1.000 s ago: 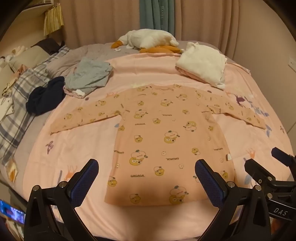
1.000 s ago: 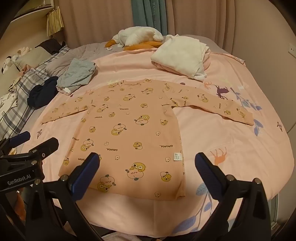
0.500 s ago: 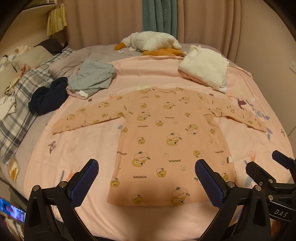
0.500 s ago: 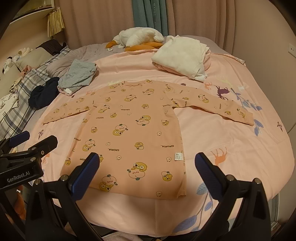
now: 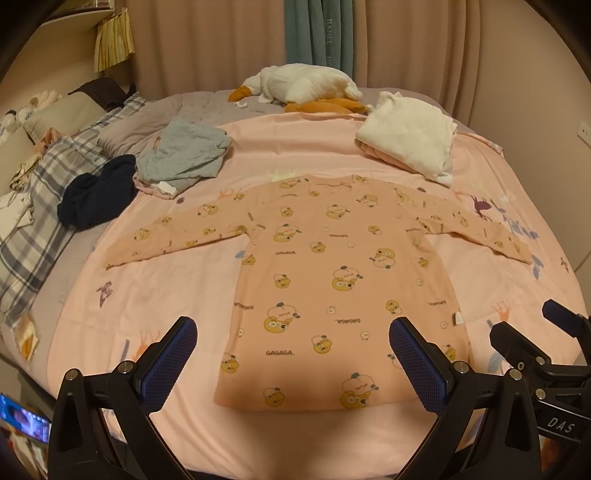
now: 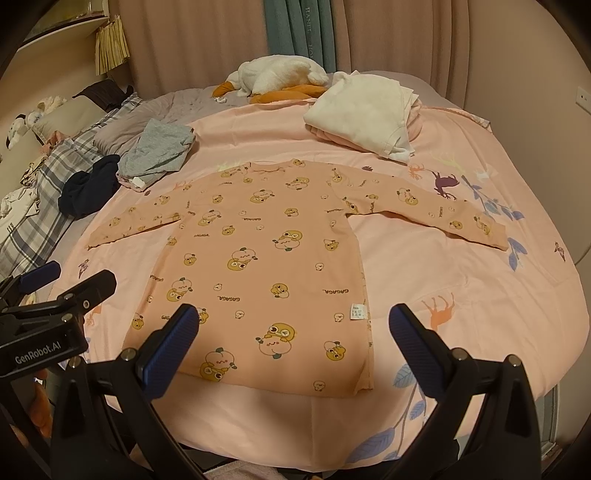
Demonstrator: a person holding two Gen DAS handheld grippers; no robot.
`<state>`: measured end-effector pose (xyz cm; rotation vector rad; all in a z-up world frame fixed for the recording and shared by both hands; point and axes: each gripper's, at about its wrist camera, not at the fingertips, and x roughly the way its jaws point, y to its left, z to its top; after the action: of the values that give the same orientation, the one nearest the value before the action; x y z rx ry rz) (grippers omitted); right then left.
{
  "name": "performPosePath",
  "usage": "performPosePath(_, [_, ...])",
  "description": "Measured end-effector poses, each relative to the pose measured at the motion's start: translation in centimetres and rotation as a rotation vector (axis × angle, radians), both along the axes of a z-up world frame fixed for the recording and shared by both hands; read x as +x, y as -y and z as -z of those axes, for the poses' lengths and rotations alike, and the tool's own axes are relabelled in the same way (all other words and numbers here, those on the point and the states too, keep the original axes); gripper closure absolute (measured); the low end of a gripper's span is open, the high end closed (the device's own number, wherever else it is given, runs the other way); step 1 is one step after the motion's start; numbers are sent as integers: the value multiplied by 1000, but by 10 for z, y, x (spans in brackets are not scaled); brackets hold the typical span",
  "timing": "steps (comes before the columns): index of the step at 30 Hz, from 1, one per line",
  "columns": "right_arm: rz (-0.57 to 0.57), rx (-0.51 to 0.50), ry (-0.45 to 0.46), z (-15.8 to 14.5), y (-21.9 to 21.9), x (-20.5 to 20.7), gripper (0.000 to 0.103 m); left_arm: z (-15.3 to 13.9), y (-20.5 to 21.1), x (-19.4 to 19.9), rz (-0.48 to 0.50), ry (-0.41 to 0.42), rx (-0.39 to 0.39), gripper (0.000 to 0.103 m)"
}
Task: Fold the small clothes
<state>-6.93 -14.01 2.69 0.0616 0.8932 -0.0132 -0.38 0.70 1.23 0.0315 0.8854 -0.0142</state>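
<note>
I am viewing a bedroom under dim, warm lighting. Beige curtains [image 5: 207, 44] are hanging along the rear wall, with a teal curtain panel [image 5: 317, 33] at centre. A bed [image 5: 229, 155] is occupying the room. A wall outlet [image 6: 582, 97] is showing at right.

Long-sleeved shirt [image 5: 343, 280] — flat on the sheet [image 5: 166, 295] at mid-bed, hem toward the cameras, neck away, both sleeves spread out to either side. Folded pile [image 5: 406, 144] — behind the shirt's right shoulder, on the same sheet. Crumpled garment [image 5: 184, 155] — behind the left sleeve, at the sheet's far-left edge; dark bundle [image 5: 98, 195] just left of it, on the checked blanket [image 5: 33, 236]. Plush goose [image 5: 299, 86] — farthest back, before the curtains [image 5: 314, 33]. Left gripper [image 5: 291, 354] and right gripper [image 6: 293, 338] — side by side before the hem, above the bed's near edge.
</note>
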Motion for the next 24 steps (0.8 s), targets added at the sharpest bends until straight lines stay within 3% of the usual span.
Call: performPosePath(24, [-2, 0, 4, 1, -5, -2, 0, 1, 1, -1, 0, 6, 4, 0])
